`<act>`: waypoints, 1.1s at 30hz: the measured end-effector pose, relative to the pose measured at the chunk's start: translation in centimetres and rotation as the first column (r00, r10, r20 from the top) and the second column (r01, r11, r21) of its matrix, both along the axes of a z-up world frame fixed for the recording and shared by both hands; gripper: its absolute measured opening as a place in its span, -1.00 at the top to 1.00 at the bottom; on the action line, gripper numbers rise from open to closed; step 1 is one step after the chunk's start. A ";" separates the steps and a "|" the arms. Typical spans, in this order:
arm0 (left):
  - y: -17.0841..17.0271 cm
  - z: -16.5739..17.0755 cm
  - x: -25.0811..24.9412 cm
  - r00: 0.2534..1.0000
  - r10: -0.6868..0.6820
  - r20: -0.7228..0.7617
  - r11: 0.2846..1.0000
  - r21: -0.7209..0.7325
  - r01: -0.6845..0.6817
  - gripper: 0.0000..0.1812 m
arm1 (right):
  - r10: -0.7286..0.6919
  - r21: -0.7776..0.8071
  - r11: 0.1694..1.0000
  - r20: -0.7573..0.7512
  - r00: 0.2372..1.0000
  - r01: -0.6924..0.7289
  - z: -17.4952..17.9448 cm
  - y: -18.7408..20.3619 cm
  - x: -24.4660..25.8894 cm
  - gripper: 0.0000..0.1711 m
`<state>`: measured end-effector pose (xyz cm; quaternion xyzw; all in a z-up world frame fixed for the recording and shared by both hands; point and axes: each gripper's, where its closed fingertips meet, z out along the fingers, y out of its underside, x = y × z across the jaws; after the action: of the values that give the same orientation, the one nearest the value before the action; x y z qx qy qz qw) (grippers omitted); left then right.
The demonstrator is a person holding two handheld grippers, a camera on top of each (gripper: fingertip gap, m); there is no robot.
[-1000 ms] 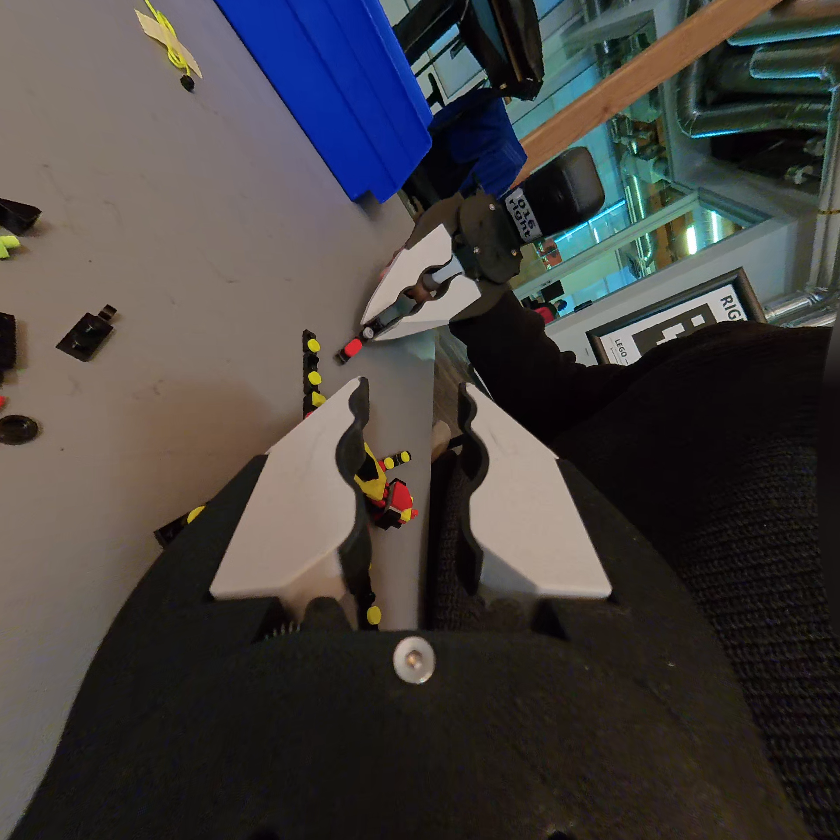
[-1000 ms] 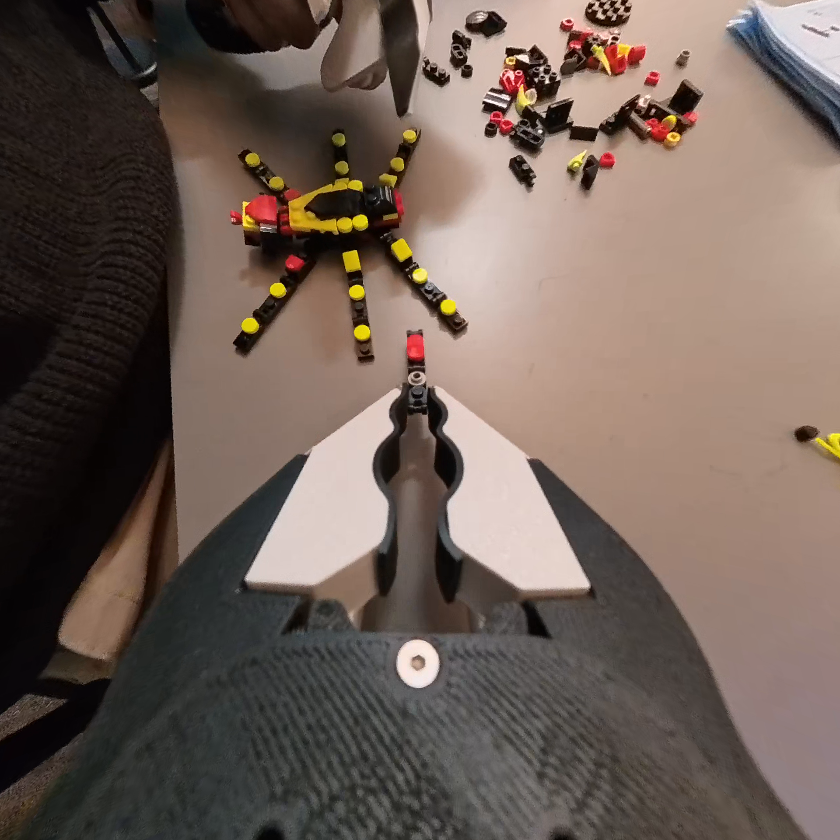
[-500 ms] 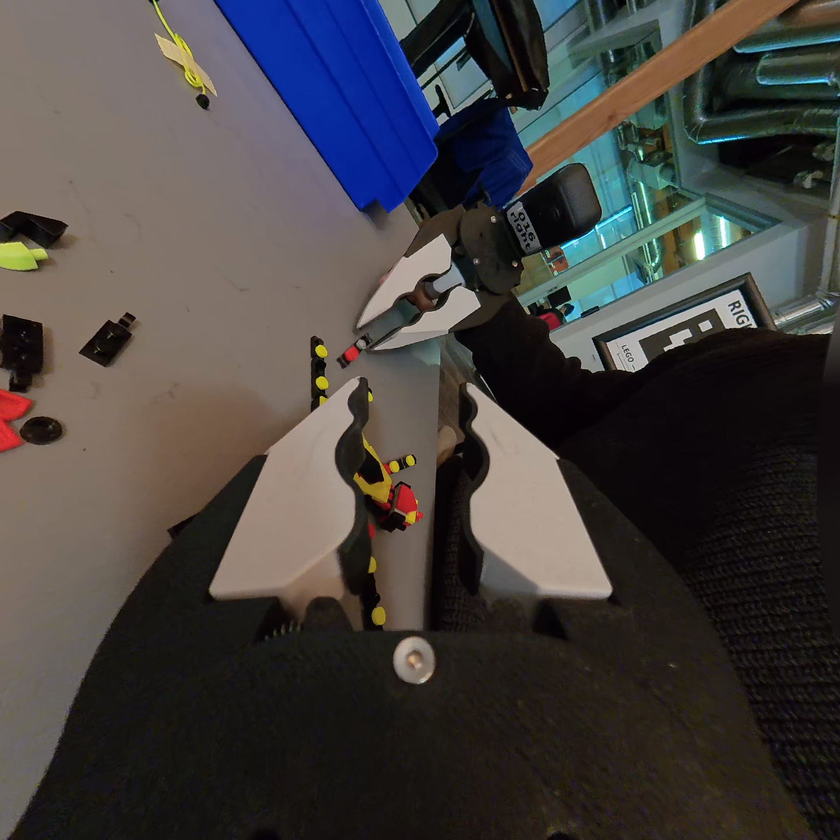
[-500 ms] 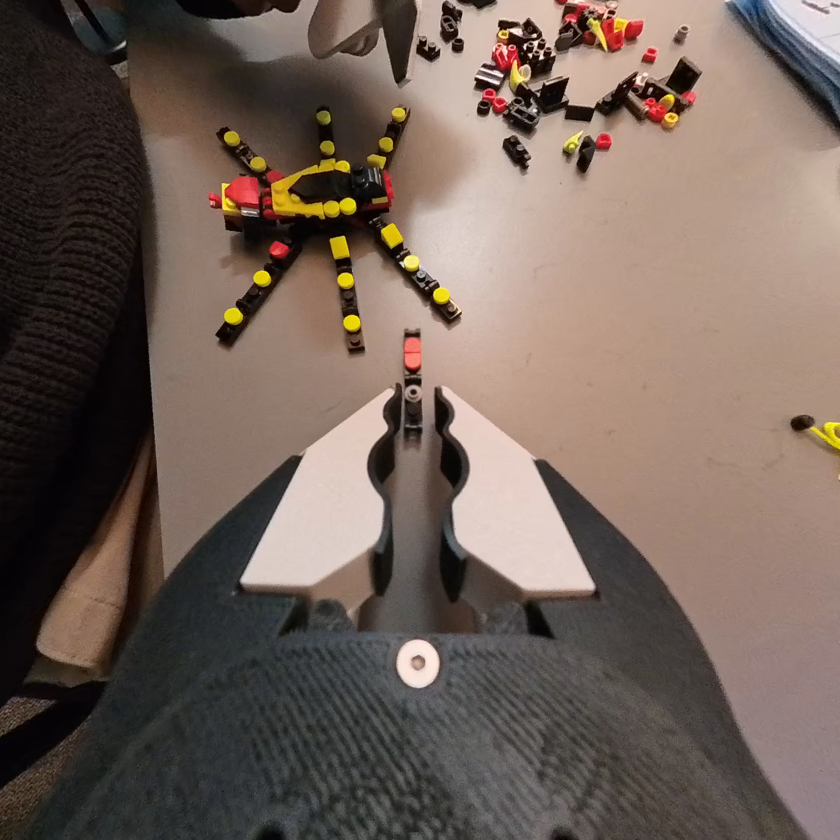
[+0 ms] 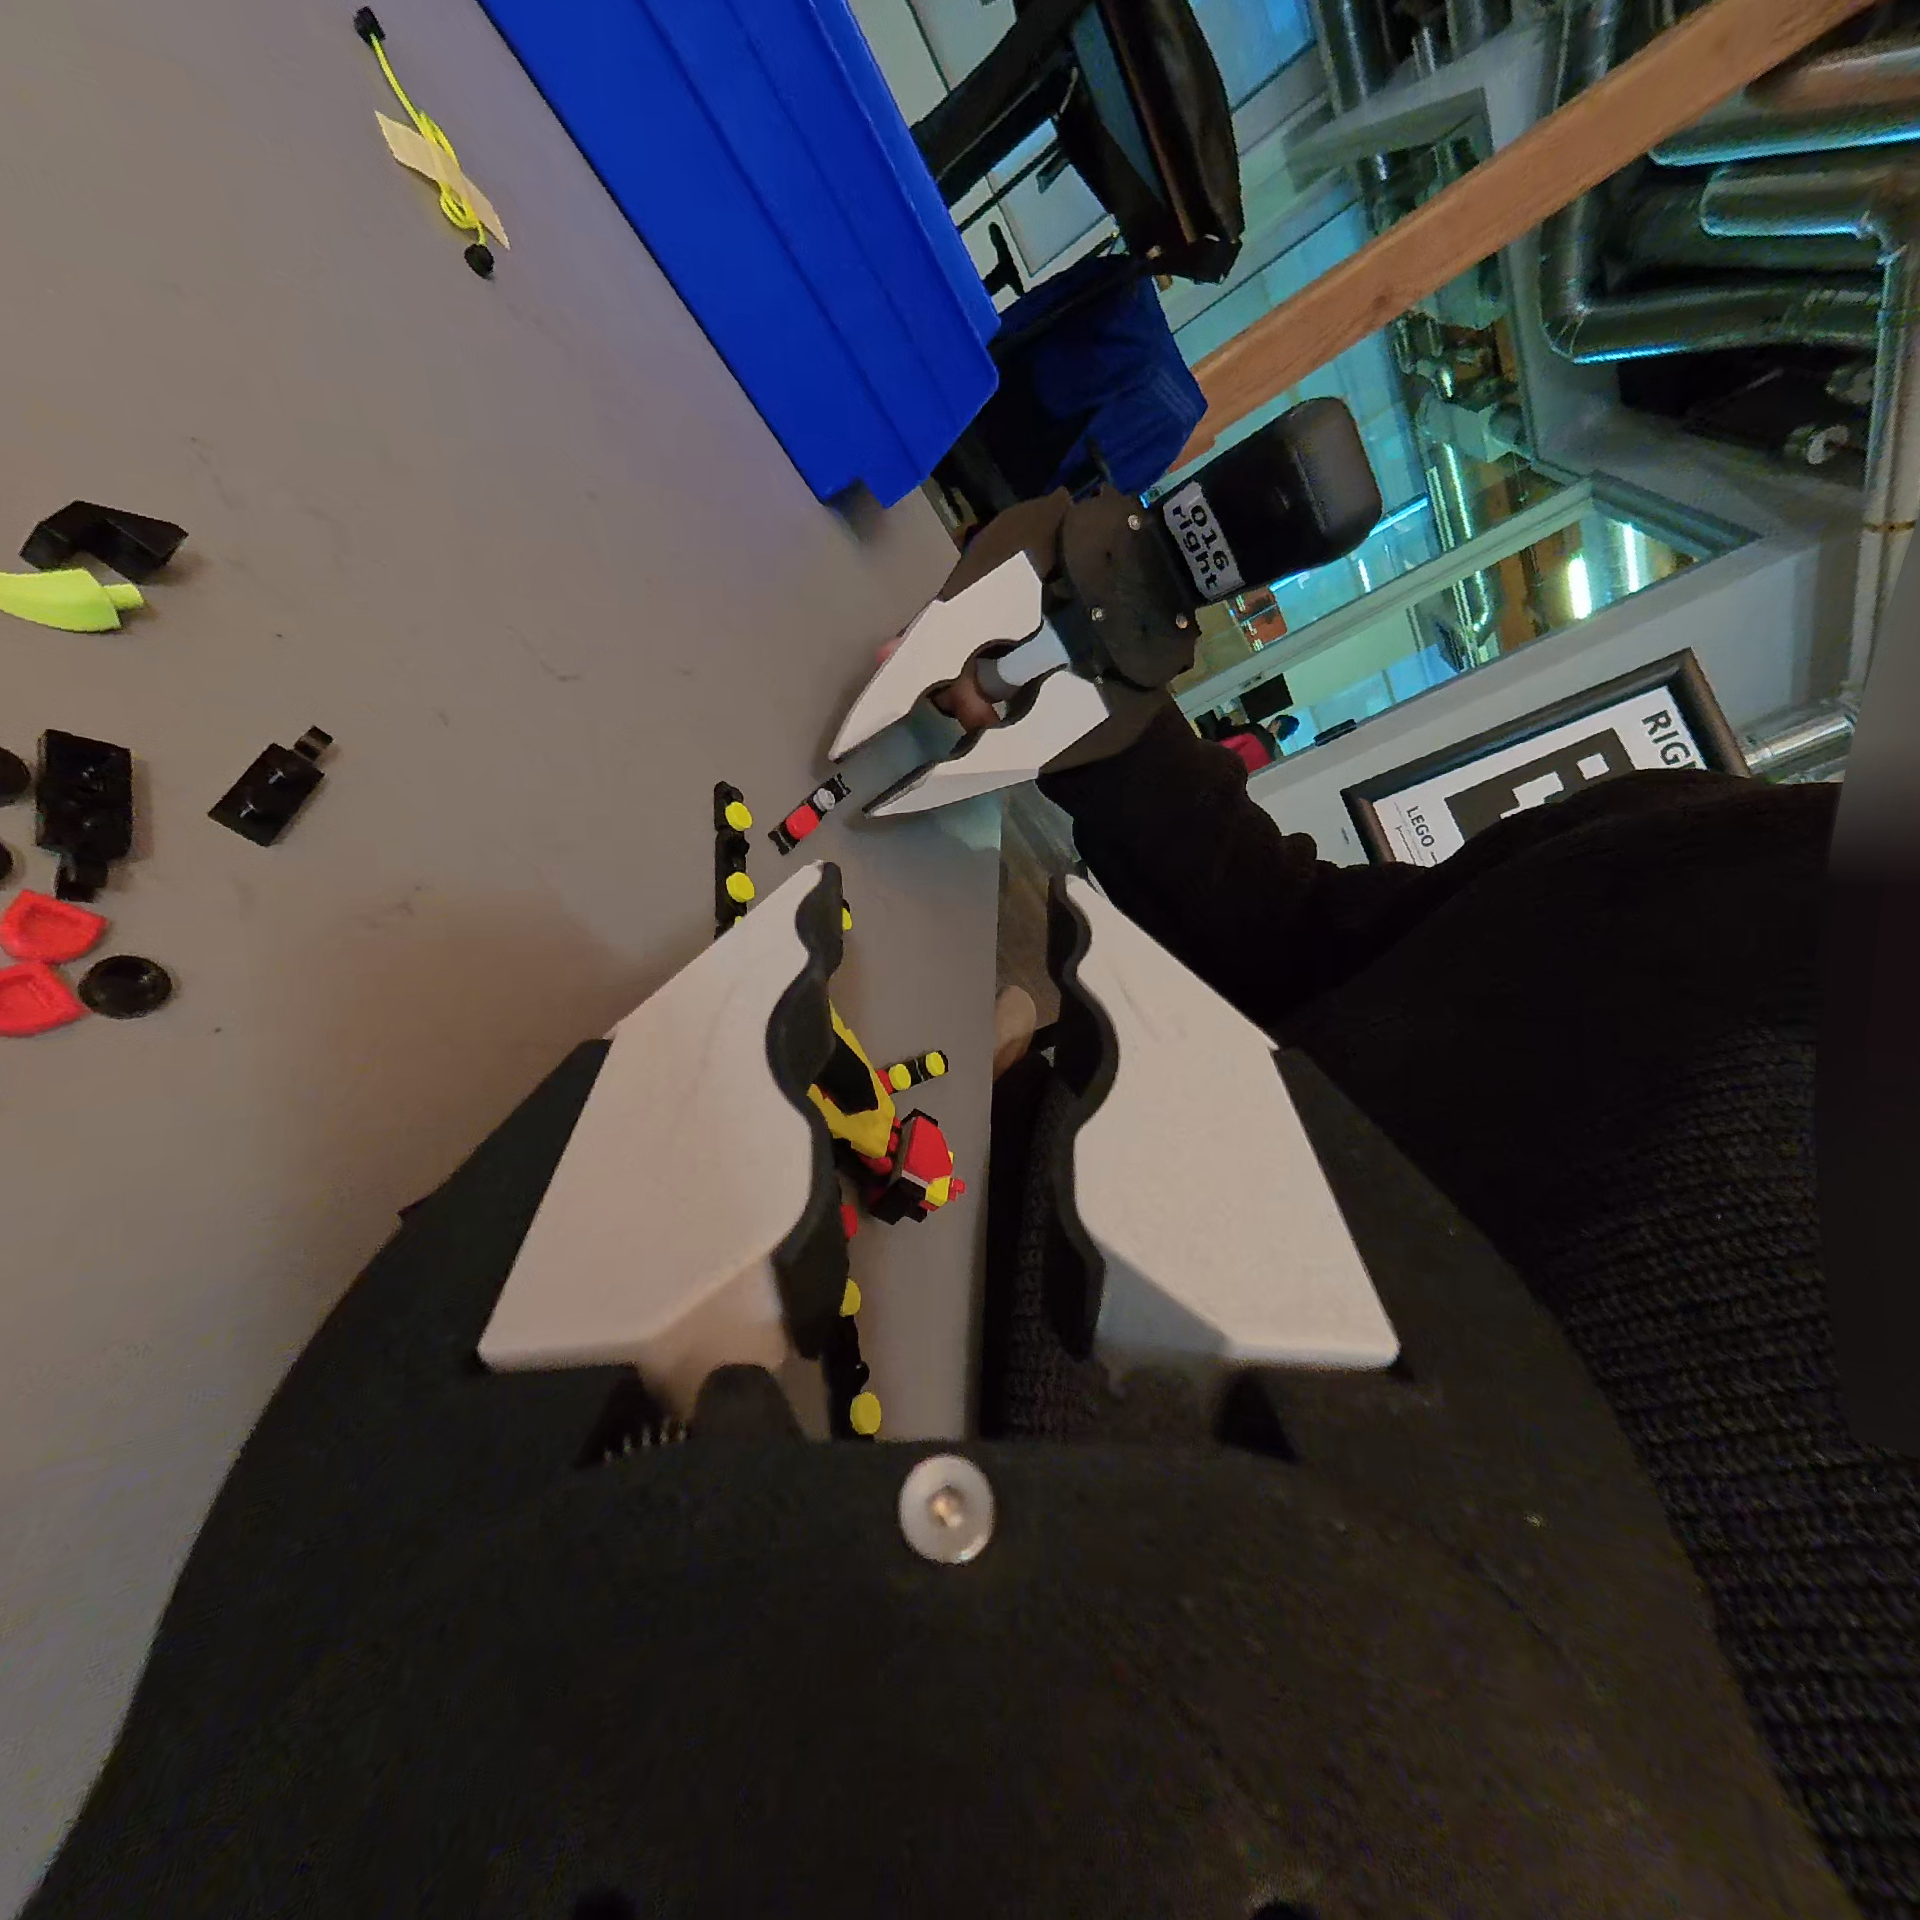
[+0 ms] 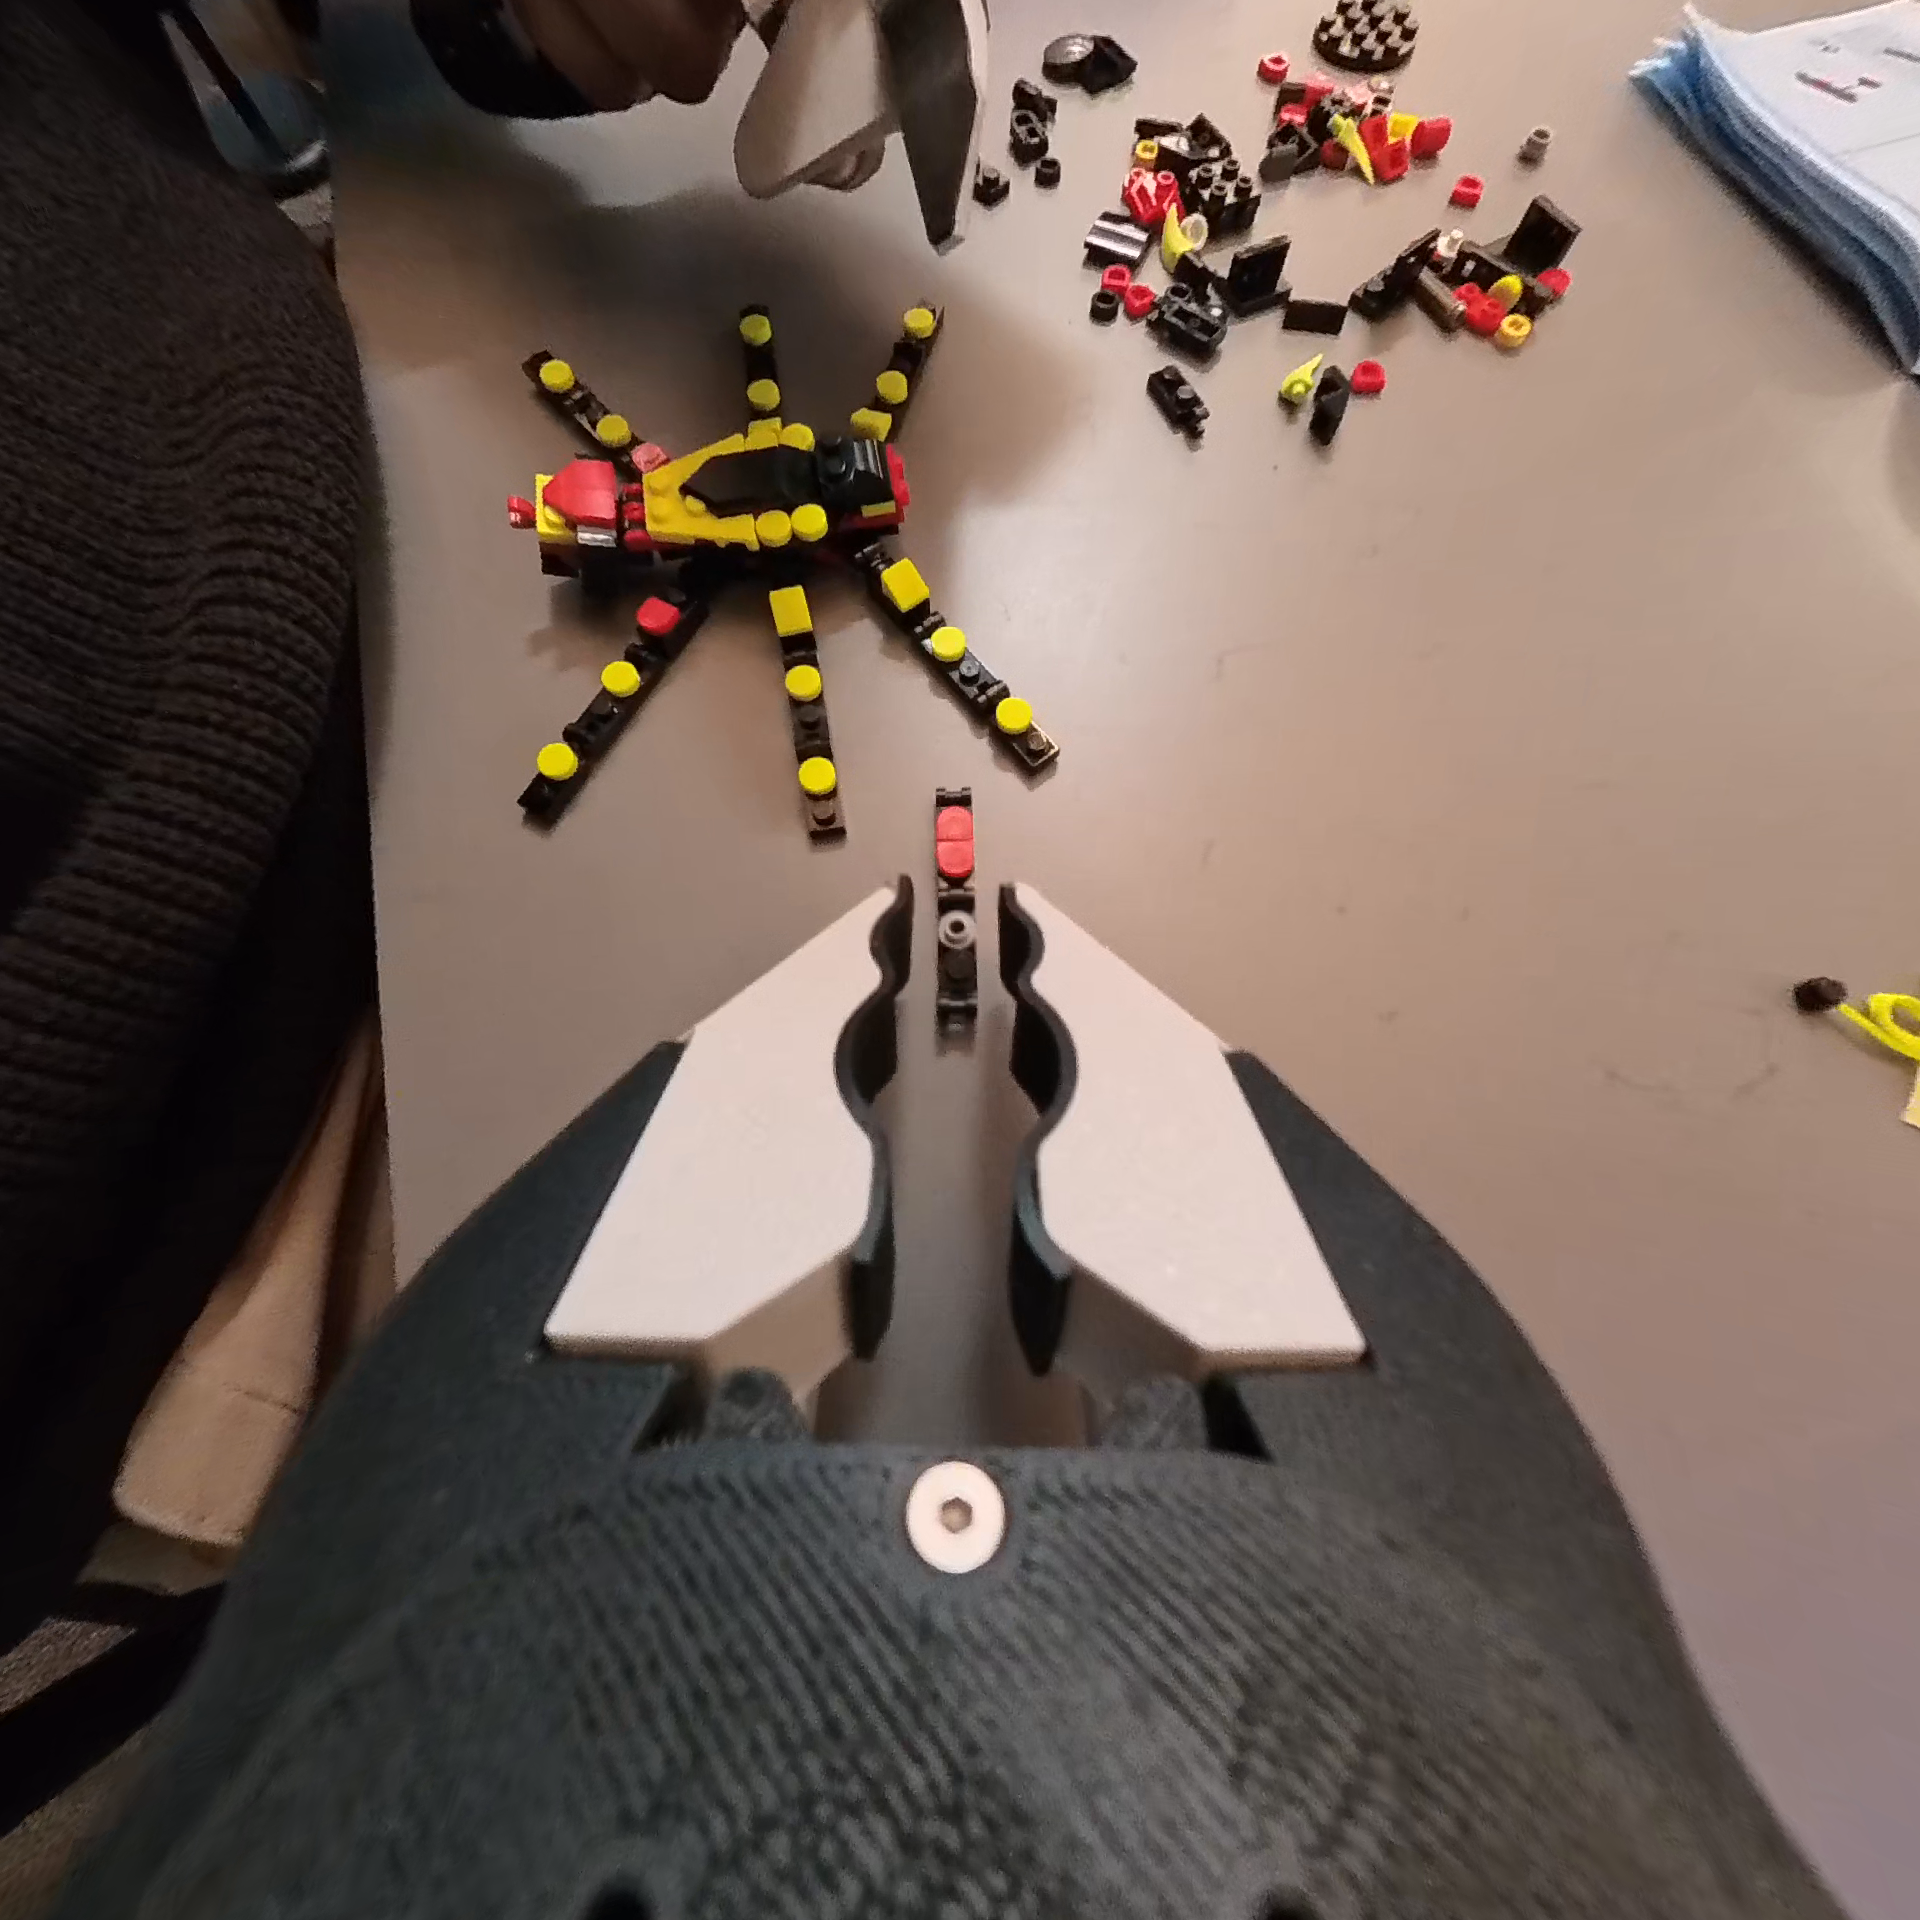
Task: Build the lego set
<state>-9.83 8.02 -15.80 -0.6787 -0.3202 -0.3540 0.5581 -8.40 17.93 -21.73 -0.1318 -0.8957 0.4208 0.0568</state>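
A red, yellow and black lego spider (image 6: 727,499) lies on the grey table (image 6: 1351,779) with several legs spread out. A short black leg strip (image 6: 954,935) with a red stud lies on the table just in front of it. My right gripper (image 6: 954,899) is open, and its tips straddle the near end of the strip. My left gripper (image 5: 940,883) is open and empty above the spider (image 5: 883,1132). In the left wrist view the right gripper (image 5: 854,781) stands by the strip (image 5: 805,821). The left gripper also shows in the right wrist view (image 6: 894,114).
Several loose black, red and yellow pieces (image 6: 1299,208) lie at the far right of the spider, also in the left wrist view (image 5: 83,790). A blue bin (image 5: 790,208) stands at the table's far side. A stack of blue-edged paper (image 6: 1808,156) and a yellow cord (image 6: 1881,1023) lie right. A black sleeve (image 6: 156,520) is along the left edge. My hands' fingertips stand some 12 centimeters from each other.
My right gripper was shut on the leg strip and has opened. The strip now lies on the table between its tips. The left gripper has barely moved.
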 end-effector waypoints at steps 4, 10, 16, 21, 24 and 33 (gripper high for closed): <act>0.0 0.0 0.0 1.000 -0.002 0.005 1.000 0.004 0.002 0.58 | -0.001 0.048 0.999 0.001 1.000 0.000 -0.8 0.3 0.0 0.81; 0.0 0.1 0.2 1.000 -0.009 0.007 1.000 0.006 0.009 0.58 | 0.000 0.071 0.997 -0.002 1.000 0.000 -1.3 0.1 0.0 0.81; 0.1 0.1 0.3 1.000 -0.014 0.007 1.000 0.006 0.014 0.58 | 0.004 0.074 0.997 -0.009 1.000 -0.004 -1.3 -0.1 0.0 0.82; 0.1 0.1 0.3 1.000 -0.014 0.007 1.000 0.005 0.014 0.58 | -0.001 0.046 0.999 -0.022 1.000 0.002 -0.7 -0.4 -0.1 0.82; 0.1 0.0 0.3 1.000 -0.014 0.010 1.000 0.005 0.014 0.58 | -0.005 0.029 1.000 -0.026 1.000 0.006 -0.4 -0.5 -0.2 0.82; 0.1 0.0 0.2 1.000 -0.015 0.027 1.000 0.013 0.014 0.58 | -0.001 0.018 1.000 -0.022 1.000 0.001 -0.4 -0.9 -0.3 0.82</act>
<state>-9.65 8.15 -15.80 -0.6725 -0.3206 -0.3694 0.5554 -8.67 17.02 -22.14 -0.1270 -0.8987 0.4142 0.0681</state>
